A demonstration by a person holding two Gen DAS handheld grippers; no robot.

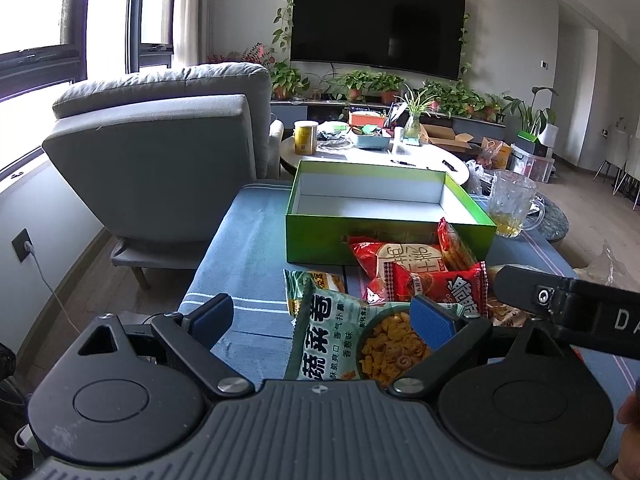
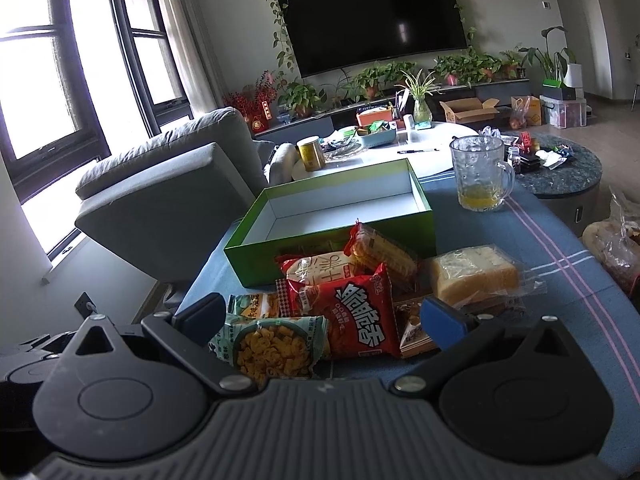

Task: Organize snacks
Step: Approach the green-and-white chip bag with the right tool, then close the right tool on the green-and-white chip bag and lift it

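Two pairs of tongs hover over a blue-clothed worktop [image 2: 540, 240] strewn with snacks, both with jaws apart and holding nothing. The left tongs [image 1: 324, 322] sit low over a pale green bag of curly crisps [image 1: 352, 344], which lies between their fingers without being clamped; a second green packet [image 1: 316, 284] peeks out just beyond it. Ahead of those tongs and slightly right, a red crisp bag [image 1: 444, 284] overlaps a red-and-white packet [image 1: 400, 260], and a packet of wafers [image 1: 456, 244] leans against the near wall of an open green box [image 1: 384, 240]. The box, white inside, stands well ahead of both tongs and holds nothing visible. The right tongs [image 2: 324, 320] hang just short of the pile, the red bag straight in front of them and the green bag nearer their left finger. A brown packet [image 2: 412, 328] lies by their right finger, with a wrapped loaf of sliced bread [image 2: 472, 276] just beyond. Farther right, past the box, stands a glass mug [image 2: 480, 172] with a little yellow drink.
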